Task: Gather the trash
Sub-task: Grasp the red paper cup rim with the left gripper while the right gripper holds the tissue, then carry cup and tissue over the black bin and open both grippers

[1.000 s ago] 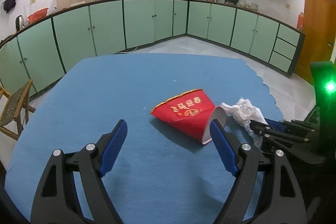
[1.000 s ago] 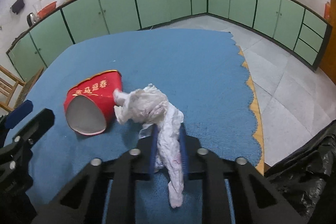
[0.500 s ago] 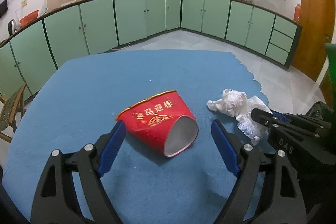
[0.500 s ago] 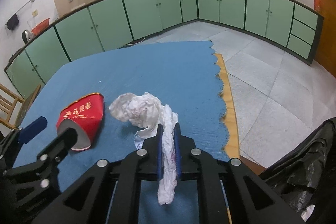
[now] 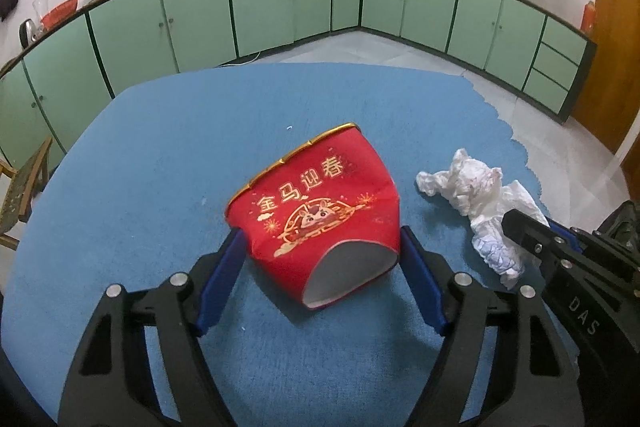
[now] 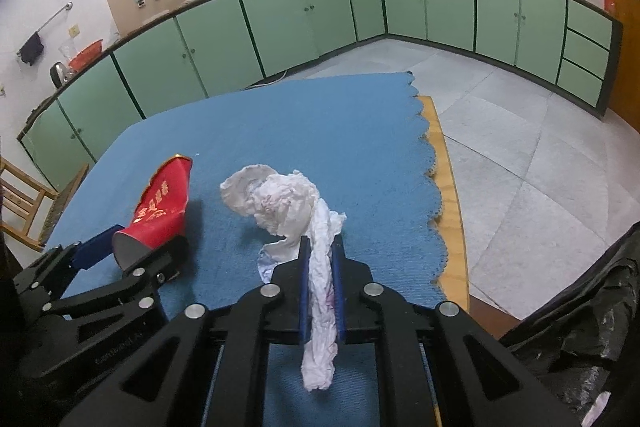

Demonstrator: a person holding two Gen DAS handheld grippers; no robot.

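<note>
A red paper cup with gold print lies crushed on its side on the blue tablecloth. My left gripper is open, its blue pads on either side of the cup's open end. The cup also shows in the right wrist view. My right gripper is shut on a crumpled white tissue, held just above the cloth near the table's right edge. The tissue also shows in the left wrist view.
A black trash bag hangs open at the lower right, off the table. The table's wooden edge borders a tiled floor. Green cabinets line the walls. A wooden chair stands at the left.
My left gripper moved forward until its pads straddle the red cup. My right gripper carried the tissue to the right, toward the table edge and the trash bag.
</note>
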